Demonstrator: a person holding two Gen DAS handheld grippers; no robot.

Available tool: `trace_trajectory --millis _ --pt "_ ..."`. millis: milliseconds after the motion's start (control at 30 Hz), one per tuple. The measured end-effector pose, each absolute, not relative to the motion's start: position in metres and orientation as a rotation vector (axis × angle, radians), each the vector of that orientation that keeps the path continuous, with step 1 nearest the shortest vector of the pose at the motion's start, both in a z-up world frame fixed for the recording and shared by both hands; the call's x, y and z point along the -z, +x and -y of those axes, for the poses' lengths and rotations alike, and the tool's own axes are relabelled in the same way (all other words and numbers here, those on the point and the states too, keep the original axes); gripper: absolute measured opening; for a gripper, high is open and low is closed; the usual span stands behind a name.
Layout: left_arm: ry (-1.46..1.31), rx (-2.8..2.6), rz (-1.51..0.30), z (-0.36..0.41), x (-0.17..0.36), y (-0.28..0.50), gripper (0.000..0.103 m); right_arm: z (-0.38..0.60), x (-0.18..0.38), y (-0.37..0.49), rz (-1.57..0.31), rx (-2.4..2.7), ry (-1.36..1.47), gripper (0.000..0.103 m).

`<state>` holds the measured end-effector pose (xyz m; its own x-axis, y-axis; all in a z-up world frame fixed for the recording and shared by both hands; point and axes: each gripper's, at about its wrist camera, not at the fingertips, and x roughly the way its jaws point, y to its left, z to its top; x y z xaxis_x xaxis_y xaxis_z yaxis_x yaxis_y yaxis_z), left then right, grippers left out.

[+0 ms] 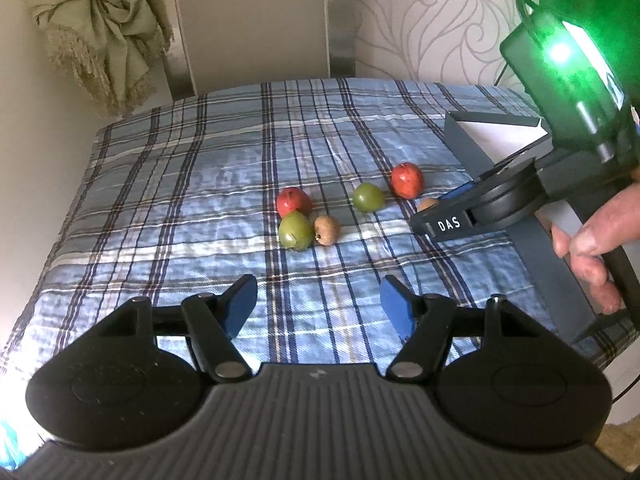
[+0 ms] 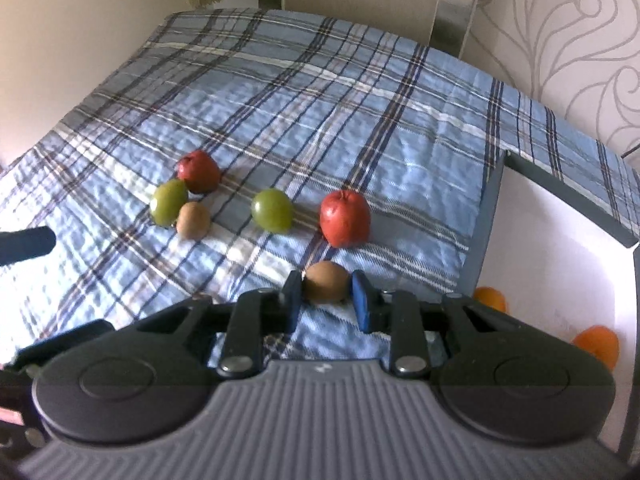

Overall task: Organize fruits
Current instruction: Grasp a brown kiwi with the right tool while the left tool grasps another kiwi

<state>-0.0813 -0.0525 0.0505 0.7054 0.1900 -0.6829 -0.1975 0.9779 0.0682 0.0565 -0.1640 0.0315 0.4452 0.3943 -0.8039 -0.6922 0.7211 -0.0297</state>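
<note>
Closing in low at the bottom centre of the right wrist view, the right gripper point(image 2: 326, 298) had its blue fingers point(image 2: 291, 300) drawn narrow around a brown kiwi point(image 2: 326, 286) that sat on the plaid-covered table point(image 2: 360, 120). The pads looked to be touching the fruit's sides, though whether it was truly squeezed or only bracketed was hard to call. That kiwi was the fruit nearest the grey box point(image 2: 480, 216) at the right edge of the frame, which likely explained why it was chosen first: a short carry.

Inside the box, two oranges point(image 2: 596, 346) showed at the lower right, so the sorting looked already under way.

Across the middle of the cloth the rest waited: a red apple point(image 2: 345, 218) just above the kiwi, a green fruit point(image 2: 272, 210) beside it, and at the left a tight cluster of a second red apple point(image 2: 199, 176), a second green fruit point(image 2: 169, 202) and a second kiwi point(image 2: 193, 220), all touching.

Down at the bottom of the left wrist view, the left gripper point(image 1: 318, 304) hung with fingers point(image 1: 240, 304) wide and nothing between them, held back from the cluster, seemingly to keep out of the other's way. A hand point(image 1: 592, 248) gripped the right tool's handle at the right edge.
</note>
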Motion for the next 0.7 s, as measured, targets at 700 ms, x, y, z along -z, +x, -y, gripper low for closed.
trace_trajectory --millis 700 --pt "0.049 -0.136 -0.735 0.065 -0.028 -0.035 0.058 0.229 -0.089 0.017 -0.832 -0.676 -0.212 0.029"
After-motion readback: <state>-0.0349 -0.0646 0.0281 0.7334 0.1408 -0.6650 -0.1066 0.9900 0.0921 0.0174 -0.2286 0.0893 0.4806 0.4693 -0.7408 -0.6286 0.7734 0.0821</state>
